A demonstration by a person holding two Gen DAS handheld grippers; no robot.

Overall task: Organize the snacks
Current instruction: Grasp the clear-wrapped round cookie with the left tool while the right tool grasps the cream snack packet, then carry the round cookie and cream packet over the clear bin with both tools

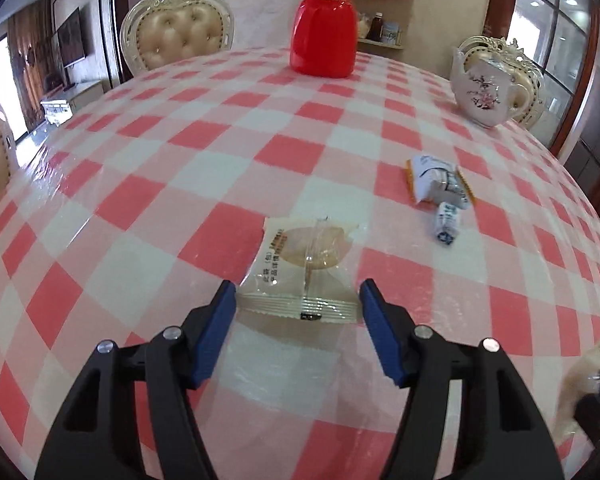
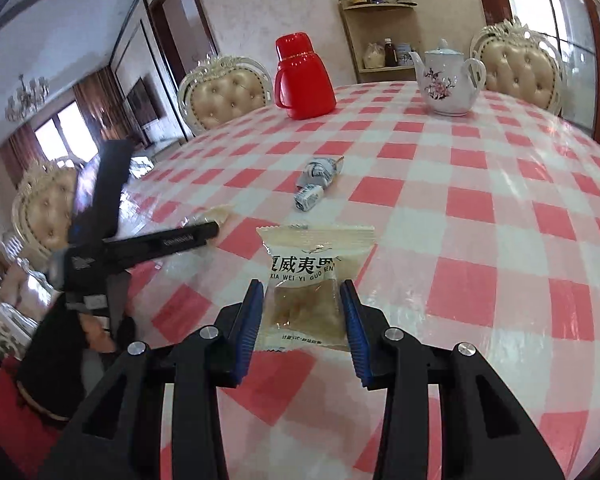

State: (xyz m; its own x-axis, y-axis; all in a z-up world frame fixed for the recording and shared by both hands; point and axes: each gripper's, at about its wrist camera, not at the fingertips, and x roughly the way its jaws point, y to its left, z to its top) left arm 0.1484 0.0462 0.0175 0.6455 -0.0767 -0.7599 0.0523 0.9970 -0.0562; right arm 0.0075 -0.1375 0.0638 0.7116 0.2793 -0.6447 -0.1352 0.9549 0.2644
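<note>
A clear packet with a round biscuit (image 1: 308, 260) lies flat on the red-and-white checked table (image 1: 140, 160). My left gripper (image 1: 297, 294) stands open, its blue pads flanking the packet's sealed near end without crumpling it. My right gripper (image 2: 302, 286) is shut on a beige nut-snack packet (image 2: 304, 304), held upright above the cloth. At the lower right edge of the left wrist view, that packet (image 1: 580, 376) shows blurred. Farther out lie a white-and-blue wrapped snack (image 1: 436, 180) (image 2: 320, 170) and a small wrapped candy (image 1: 446, 226) (image 2: 308, 198).
A red flask (image 1: 324, 28) (image 2: 302, 80) stands at the table's far side. A flowered white teapot (image 1: 486, 88) (image 2: 446, 80) stands to its right. Padded chairs (image 1: 180, 28) ring the table. One black finger (image 2: 188, 238) of the left tool reaches in from the left in the right wrist view.
</note>
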